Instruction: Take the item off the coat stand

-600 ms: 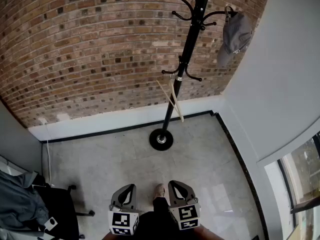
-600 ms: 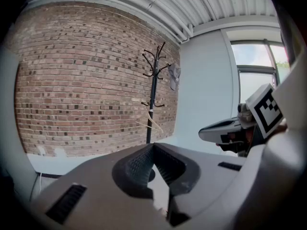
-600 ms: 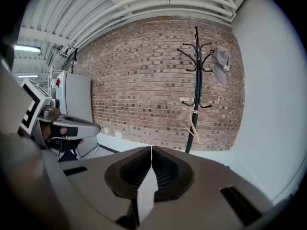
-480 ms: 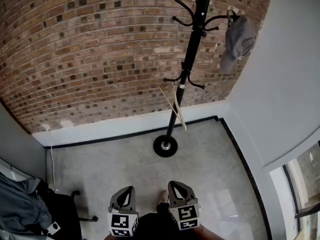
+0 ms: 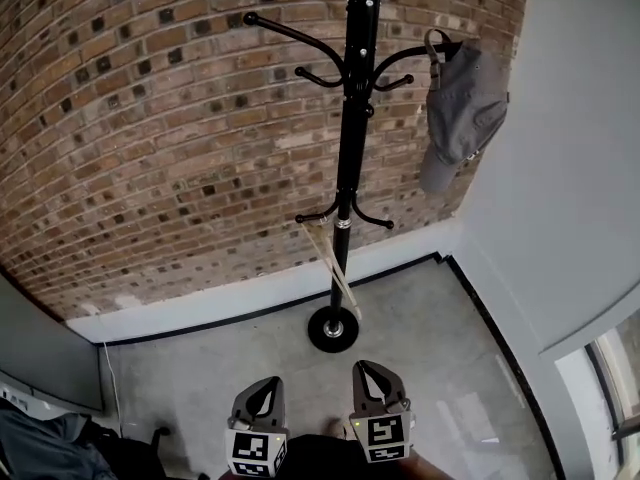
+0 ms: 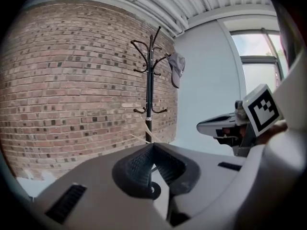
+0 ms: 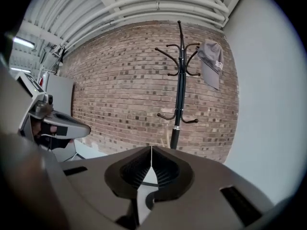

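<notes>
A black coat stand (image 5: pixel 350 148) rises in the corner before a brick wall. A grey cap (image 5: pixel 460 108) hangs from its upper right hook, beside the grey side wall. Both grippers are held low near my body, far below the cap. The left gripper (image 5: pixel 266 383) is shut with nothing in it, and the right gripper (image 5: pixel 366 368) is likewise shut and empty. In the left gripper view the shut left gripper (image 6: pixel 152 145) points at the coat stand (image 6: pixel 149 80) and the cap (image 6: pixel 176 68). In the right gripper view the right gripper (image 7: pixel 151 148) faces the stand (image 7: pixel 180 90) and the cap (image 7: pixel 211 61).
The stand's round base (image 5: pixel 333 329) sits on the grey tiled floor close to the skirting. A pale stick (image 5: pixel 335 263) leans against the pole. A grey wall (image 5: pixel 570 168) closes the right side. A dark chair with clothing (image 5: pixel 40 448) shows at the lower left.
The head view has come closer to the stand and tilted up, so the stand and cap look larger and nearer. Both grippers stay low and shut.
</notes>
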Demonstrator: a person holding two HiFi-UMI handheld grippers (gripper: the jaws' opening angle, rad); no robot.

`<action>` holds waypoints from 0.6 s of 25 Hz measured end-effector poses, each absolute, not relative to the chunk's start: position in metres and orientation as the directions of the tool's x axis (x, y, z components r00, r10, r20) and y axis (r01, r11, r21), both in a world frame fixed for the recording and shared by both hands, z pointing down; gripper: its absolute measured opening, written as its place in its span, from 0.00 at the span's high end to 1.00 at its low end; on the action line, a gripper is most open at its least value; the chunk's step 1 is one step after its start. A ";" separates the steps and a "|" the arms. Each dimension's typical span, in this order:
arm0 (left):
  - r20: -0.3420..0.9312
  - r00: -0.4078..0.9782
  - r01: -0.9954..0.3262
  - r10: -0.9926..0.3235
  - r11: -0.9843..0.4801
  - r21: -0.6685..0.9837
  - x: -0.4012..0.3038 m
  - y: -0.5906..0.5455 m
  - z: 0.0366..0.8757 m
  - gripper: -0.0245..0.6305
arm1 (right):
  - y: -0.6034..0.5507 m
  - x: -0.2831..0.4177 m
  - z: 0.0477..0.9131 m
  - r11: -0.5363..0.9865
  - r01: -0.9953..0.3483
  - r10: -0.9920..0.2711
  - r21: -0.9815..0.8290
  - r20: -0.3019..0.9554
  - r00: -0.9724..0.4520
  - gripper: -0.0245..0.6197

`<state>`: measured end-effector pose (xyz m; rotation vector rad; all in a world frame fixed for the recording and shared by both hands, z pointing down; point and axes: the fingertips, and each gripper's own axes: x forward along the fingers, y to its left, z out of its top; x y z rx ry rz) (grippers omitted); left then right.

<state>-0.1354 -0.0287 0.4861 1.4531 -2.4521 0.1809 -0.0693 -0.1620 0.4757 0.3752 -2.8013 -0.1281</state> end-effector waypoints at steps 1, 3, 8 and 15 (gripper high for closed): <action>0.301 -0.438 -0.883 -0.847 0.469 0.036 -0.140 -0.044 0.485 0.91 | -0.177 -0.072 0.471 0.954 -0.260 -0.292 0.147 0.280 -0.914 0.94; 0.291 -0.403 -0.902 -0.868 0.430 0.033 -0.147 -0.072 0.480 0.91 | -0.207 -0.079 0.463 0.937 -0.302 -0.340 0.176 0.258 -0.904 0.94; 0.276 -0.308 -0.945 -0.911 0.327 0.027 -0.178 -0.125 0.468 0.91 | -0.261 -0.097 0.434 0.872 -0.421 -0.470 0.251 0.185 -0.863 0.94; 0.224 -0.110 -0.994 -0.968 0.109 -0.017 -0.239 -0.195 0.428 0.91 | -0.323 -0.133 0.357 0.687 -0.651 -0.680 0.323 -0.028 -0.732 0.93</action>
